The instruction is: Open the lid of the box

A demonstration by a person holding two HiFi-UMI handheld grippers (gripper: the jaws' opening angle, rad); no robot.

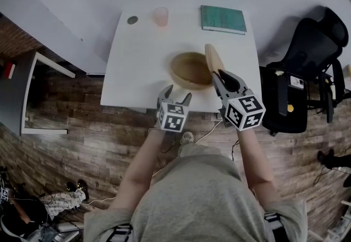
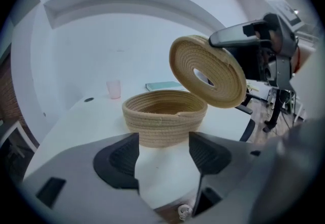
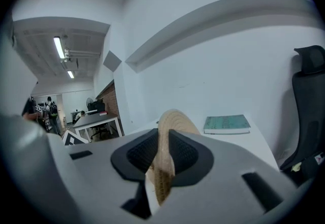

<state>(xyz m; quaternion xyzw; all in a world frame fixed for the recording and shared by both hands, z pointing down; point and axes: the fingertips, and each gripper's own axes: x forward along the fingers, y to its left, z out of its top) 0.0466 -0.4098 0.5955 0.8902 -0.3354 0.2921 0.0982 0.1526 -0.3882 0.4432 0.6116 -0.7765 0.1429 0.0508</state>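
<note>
Box: a round woven basket [image 1: 185, 73] stands open on the white table [image 1: 137, 65], near the table's 6 o'clock edge in the head view. In the left gripper view the box [image 2: 165, 122] is straight ahead at 12 o'clock, and its inside looks bare.

Lid: the flat woven disc [image 1: 214, 58] is off the box and raised on its edge, tilted, over the box's 3 o'clock rim. In the left gripper view the lid [image 2: 207, 70] hangs above the basket's right rim and does not touch it, its face turned toward the camera.

Right gripper: the right gripper [image 1: 222, 75] pinches the lid's near rim. In its own view both dark pads press on the disc [image 3: 175, 119], which stands edge-on between them and runs up toward 12 o'clock past the right gripper's [image 3: 162, 159] fingertips.

Left gripper: the left gripper [image 1: 177, 95] is spread and holds nothing. It hovers at the box's 6 o'clock, over the table's near edge. Between the left gripper's [image 2: 163, 154] pads only bare tabletop shows, and the box lies just beyond them.

Other things on the table: a pink cup [image 1: 160, 16] sits at 11 o'clock from the box, a small dark disc [image 1: 132, 20] at 10 o'clock and a green book [image 1: 223, 18] at 1 o'clock, all along the far edge.

Beside the table: a black chair [image 1: 318, 49] stands at 3 o'clock.
</note>
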